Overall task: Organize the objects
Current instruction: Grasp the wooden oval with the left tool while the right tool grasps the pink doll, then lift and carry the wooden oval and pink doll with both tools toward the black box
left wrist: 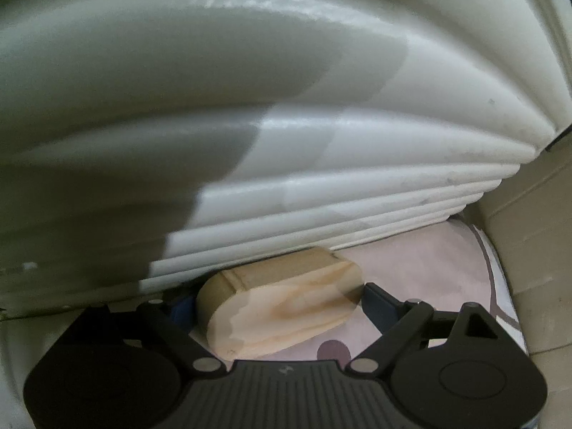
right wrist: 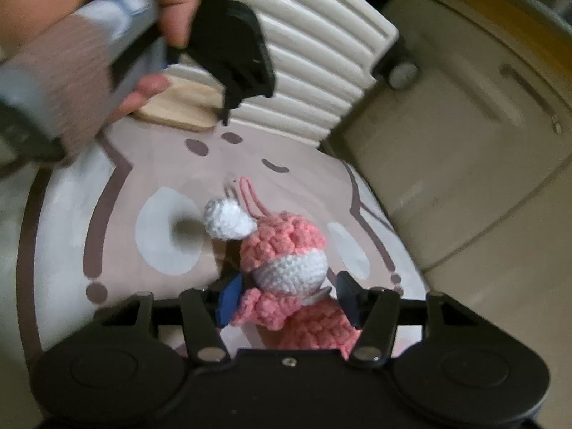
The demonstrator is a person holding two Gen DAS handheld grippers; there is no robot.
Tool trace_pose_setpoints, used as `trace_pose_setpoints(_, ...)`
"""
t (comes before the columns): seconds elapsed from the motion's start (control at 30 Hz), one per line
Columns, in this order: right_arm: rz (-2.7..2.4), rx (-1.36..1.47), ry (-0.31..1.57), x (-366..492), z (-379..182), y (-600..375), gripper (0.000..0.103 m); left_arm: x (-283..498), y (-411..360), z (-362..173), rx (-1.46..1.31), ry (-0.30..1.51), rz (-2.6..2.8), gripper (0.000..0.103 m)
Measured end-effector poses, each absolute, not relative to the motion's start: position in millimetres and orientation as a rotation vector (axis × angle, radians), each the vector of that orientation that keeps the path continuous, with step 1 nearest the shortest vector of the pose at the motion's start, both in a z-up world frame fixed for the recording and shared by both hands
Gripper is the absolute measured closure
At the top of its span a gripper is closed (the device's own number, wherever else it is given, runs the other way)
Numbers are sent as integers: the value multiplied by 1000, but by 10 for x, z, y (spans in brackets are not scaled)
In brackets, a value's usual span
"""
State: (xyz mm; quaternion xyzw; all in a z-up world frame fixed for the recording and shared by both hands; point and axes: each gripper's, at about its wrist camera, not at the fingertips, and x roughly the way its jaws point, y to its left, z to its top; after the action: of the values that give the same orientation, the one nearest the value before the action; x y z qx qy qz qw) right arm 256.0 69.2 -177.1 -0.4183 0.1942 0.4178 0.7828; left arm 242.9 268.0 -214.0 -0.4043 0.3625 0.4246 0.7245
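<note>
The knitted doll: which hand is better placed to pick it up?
Right. The right gripper already has the doll between its fingers; the left gripper is busy around the wooden block.

Pale wooden block (left wrist: pixel 282 307) with visible grain, smooth and matt. Ribbed cream plastic panel (left wrist: pixel 321 143), faintly glossy. Crocheted yarn doll (right wrist: pixel 286 268), pink and white, nubbly. Printed cloth mat (right wrist: pixel 161 178), soft and matt. Matt black plastic on gripper linkages, with small shiny metal pins.
</note>
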Motion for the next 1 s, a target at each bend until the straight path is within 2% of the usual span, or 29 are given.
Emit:
trace_pose_setpoints(0.13,865,-793,524,2642,-1618,713,60,2363,2661,-2094,-893,824,927,12)
trace_pose_setpoints(0.43,787,-562,665,2753,-1354,489,61,2225,2540,-1964,-890,858,884,12)
trace_pose_setpoints(1.0,574,-280,736,2639,-741,-256,61,2161,1921,-1400,-688,859,647,12)
